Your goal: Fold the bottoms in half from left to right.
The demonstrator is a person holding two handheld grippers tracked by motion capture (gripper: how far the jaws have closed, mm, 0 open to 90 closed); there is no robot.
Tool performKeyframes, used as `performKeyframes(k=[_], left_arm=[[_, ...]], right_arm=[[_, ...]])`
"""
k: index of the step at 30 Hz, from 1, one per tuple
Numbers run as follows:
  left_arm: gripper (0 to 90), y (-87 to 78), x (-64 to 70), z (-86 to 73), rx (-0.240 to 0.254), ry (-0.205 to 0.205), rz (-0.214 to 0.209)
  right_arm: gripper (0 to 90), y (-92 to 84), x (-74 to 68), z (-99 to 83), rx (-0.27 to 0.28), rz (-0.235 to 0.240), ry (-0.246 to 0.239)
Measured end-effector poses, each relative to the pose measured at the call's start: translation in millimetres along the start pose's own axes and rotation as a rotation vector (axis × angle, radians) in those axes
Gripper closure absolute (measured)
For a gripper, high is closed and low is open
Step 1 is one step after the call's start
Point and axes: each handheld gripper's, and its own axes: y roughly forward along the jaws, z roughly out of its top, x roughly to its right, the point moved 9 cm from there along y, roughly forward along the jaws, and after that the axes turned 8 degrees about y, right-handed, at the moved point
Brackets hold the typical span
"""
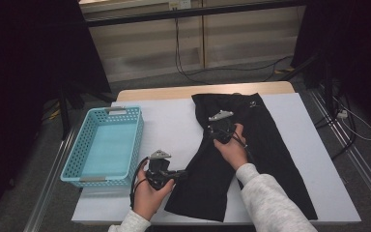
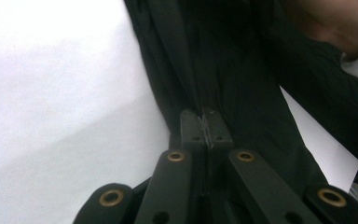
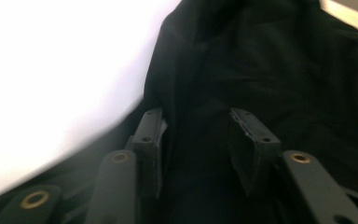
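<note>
Right of the basket (image 1: 107, 145), the left gripper (image 2: 207, 125) pinches the black garment's (image 1: 251, 154) edge; the right gripper (image 3: 200, 135), fingers half-open, seemingly straddles a fold. Gather both layers before clamping.

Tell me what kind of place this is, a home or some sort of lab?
Most likely a lab or recording workspace, not a home. The white-topped table stands on a bare floor among loose cables, with metal rails beside it, and bears just black trousers and a light blue basket.
</note>
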Motion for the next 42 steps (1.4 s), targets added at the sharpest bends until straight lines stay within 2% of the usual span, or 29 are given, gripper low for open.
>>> performKeyframes(k=[1, 2, 3, 6, 11, 14, 17, 19, 23, 27, 30, 32, 33, 34, 36, 39, 40, 42], left_arm=[[89.7, -0.1, -0.2, 0.1, 0.000, 0.002, 0.001], [89.7, 0.1, -0.5, 0.3, 0.002, 0.004, 0.003], [89.7, 0.3, -0.7, 0.1, 0.000, 0.002, 0.002], [89.6, 0.5, -1.9, 0.2, 0.000, 0.003, 0.005], [89.5, 1.4, -2.4, -0.3, -0.003, 0.000, 0.007], [89.5, 2.6, -3.2, -1.6, -0.007, 0.006, 0.012], [89.5, 2.5, -3.8, -1.6, -0.004, 0.002, 0.015], [89.5, 2.2, -3.4, -1.6, -0.007, 0.003, 0.010], [89.5, 3.6, -2.1, -2.2, -0.011, 0.007, 0.009], [89.5, 4.3, -1.9, -2.7, -0.012, 0.003, 0.004], [89.5, 3.1, -1.1, -2.0, -0.007, 0.001, 0.003], [89.5, 2.0, -0.4, -1.1, -0.005, 0.002, -0.006], [89.5, 1.7, -0.7, -0.3, 0.000, 0.000, -0.002], [89.5, 1.0, -1.2, -0.1, -0.003, -0.001, -0.004], [89.5, -0.1, -2.1, 0.8, 0.004, -0.003, -0.006], [89.5, -0.9, -2.3, 1.4, 0.013, -0.009, -0.010], [89.5, -0.9, -2.1, 1.2, 0.012, -0.008, -0.015], [89.5, -1.0, -2.3, 1.6, 0.019, -0.008, -0.016]], right_arm=[[66.6, 0.0, 6.0, -0.4, 0.001, -0.008, 0.003], [68.7, 0.0, 10.2, -1.3, 0.000, 0.007, 0.024], [68.5, 0.3, 12.8, -2.9, -0.004, 0.037, 0.058], [63.5, -0.2, 14.6, -4.5, -0.004, 0.037, 0.054], [54.3, -1.8, 1.6, 0.8, 0.005, 0.061, 0.025], [51.3, -4.4, -4.3, 5.3, 0.022, 0.077, 0.037], [46.3, -6.1, -11.9, 7.2, 0.016, 0.095, 0.048], [43.2, -6.6, -19.6, 9.4, 0.015, 0.115, 0.037], [42.5, -3.9, -32.6, 15.3, 0.022, 0.134, 0.030], [39.8, 2.5, -43.1, 20.7, 0.019, 0.138, 0.023], [30.1, 8.6, -47.7, 23.8, 0.025, 0.130, 0.031], [33.2, 15.3, -54.0, 23.7, 0.006, 0.146, 0.032], [32.4, 18.9, -55.2, 24.1, 0.004, 0.135, 0.026], [33.1, 24.0, -56.2, 24.6, -0.001, 0.116, 0.000], [39.3, 31.0, -57.4, 25.0, -0.010, 0.110, -0.007], [60.5, 36.9, -55.2, 27.2, -0.007, 0.109, -0.025], [67.1, 36.8, -52.1, 27.4, -0.008, 0.097, -0.031], [81.5, 36.3, -46.2, 26.4, -0.018, 0.107, -0.028]])
